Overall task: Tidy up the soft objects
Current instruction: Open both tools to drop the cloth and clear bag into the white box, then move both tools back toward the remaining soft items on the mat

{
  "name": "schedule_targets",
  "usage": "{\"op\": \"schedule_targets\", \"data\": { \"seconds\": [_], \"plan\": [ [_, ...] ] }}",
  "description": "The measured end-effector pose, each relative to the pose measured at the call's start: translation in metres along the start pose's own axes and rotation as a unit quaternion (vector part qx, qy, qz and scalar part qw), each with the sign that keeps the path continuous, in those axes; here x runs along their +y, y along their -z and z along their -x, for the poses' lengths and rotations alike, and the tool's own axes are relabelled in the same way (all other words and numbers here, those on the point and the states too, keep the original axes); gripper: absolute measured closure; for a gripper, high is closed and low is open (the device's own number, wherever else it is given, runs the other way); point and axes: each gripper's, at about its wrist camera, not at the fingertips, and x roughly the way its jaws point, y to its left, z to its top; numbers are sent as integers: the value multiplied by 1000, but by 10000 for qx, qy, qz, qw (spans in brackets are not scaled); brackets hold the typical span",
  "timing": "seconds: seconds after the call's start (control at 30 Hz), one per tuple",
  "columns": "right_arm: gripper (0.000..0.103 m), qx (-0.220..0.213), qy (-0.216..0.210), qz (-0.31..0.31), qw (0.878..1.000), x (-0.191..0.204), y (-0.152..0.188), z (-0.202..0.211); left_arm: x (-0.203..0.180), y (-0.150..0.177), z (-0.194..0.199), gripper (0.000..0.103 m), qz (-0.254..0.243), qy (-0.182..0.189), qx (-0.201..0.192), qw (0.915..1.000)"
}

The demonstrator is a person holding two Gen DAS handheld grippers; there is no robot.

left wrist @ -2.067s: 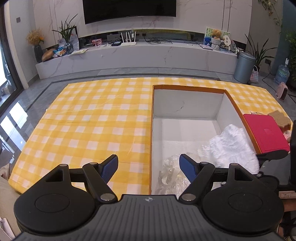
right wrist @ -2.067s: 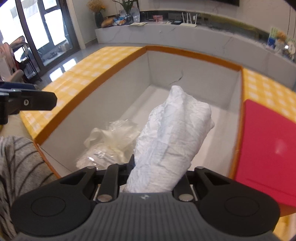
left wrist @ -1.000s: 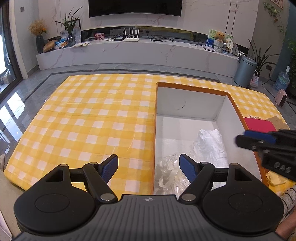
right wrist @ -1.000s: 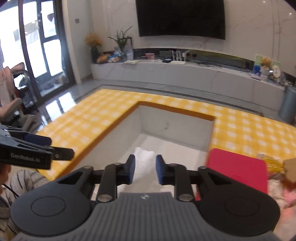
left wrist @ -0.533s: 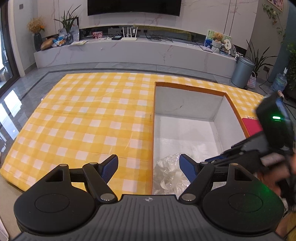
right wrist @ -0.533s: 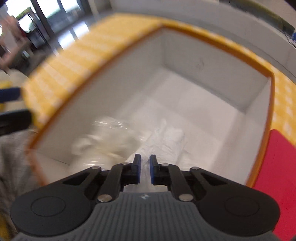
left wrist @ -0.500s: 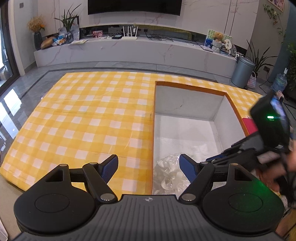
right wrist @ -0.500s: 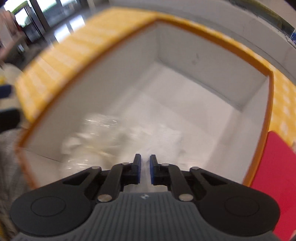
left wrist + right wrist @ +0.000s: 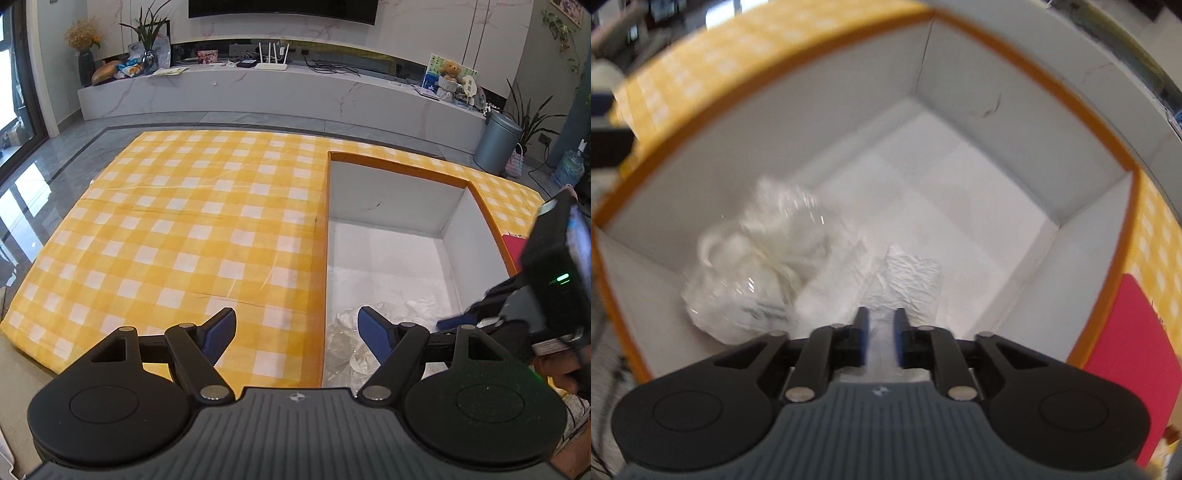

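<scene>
Blue-padded fingers [image 9: 861, 334] on your right gripper [image 9: 880, 334] stand narrowly parted, and whether they pinch the crumpled white cloth [image 9: 908, 280] running between them you cannot tell. That cloth lies on the floor of the white box [image 9: 960, 122], touching a clear plastic bag [image 9: 757, 266] on its left. Beyond both, the box floor stretches bare to the far walls, and the orange rim rings it on every side. A red lid [image 9: 1134, 343] sits just outside the right wall.

Your left gripper [image 9: 296, 334] has its fingers [image 9: 219, 334] spread wide with nothing between them, hovering over the near edge where the yellow checked cloth [image 9: 192, 229] on the table meets the box's left wall [image 9: 325, 258].

From the left camera you see the wide checked surface to the left of the box and the right gripper [image 9: 454, 322] dipping over the right wall, but the white cloth is hidden there. Only the right camera shows it, with some motion blur.
</scene>
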Motion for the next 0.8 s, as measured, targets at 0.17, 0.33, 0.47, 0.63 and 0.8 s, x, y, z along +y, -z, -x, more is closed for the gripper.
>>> {"op": "schedule_targets", "data": {
  "seconds": [0.17,0.33,0.47,0.63,0.8],
  "plan": [
    [50,-728,-93,-189,9971,1,11,43,0,0,5,15,-36,-76,-107,9999],
    [33,-1527,126,-399,9874,-2,22,86,-8,0,14,15,-194,-190,-359,9990],
    [24,-2191,502,-710,9718,-7,36,116,-19,-1,21,15,-240,-229,-485,9983],
    [14,-2865,1071,-1046,9463,-12,62,154,-44,-6,29,15,-294,-174,-624,9975],
    [12,-3219,1220,-1256,9304,-28,94,178,-77,-6,36,14,-584,18,-792,9951]
  ]
}}
